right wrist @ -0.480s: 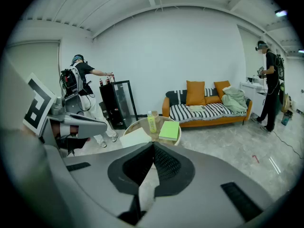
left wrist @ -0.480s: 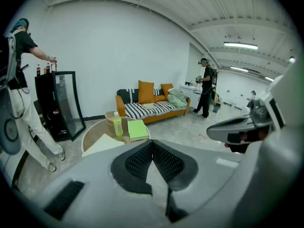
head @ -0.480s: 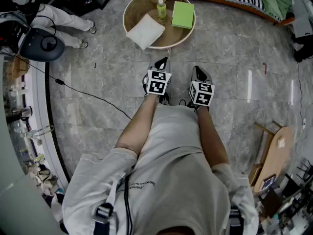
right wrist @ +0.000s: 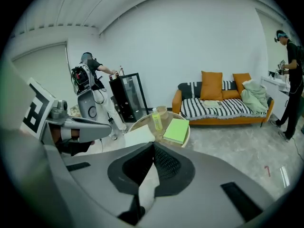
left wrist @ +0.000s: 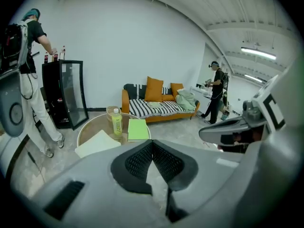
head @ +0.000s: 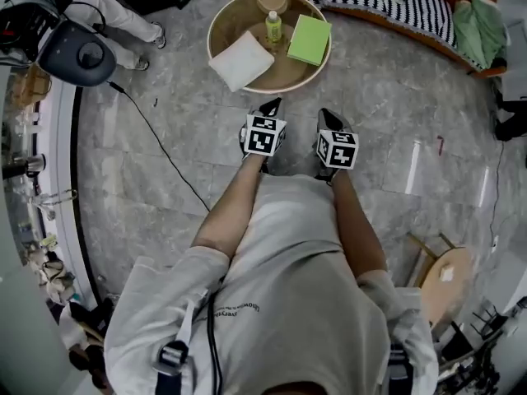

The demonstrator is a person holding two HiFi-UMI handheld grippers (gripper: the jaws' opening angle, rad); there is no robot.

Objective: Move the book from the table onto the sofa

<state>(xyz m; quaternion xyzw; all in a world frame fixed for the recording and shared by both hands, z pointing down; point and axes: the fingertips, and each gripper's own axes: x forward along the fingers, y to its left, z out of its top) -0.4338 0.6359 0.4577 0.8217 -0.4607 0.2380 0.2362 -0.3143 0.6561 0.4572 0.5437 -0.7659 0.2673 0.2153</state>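
While both stay shut and empty, the left gripper [head: 272, 105] and right gripper [head: 327, 117] have closed slightly on the round table [head: 284, 71] — the green book [head: 310, 39] lies there, ahead of the right gripper, with the sofa [head: 387, 2] beyond. Approach under way — no grasp yet.

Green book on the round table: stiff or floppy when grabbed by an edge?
The green book looks thin and flat, so it is probably light, and it may sag if pinched at one edge. Its smooth-looking cover could slip. The bottle stands close beside it, so a sideways push might tip that.
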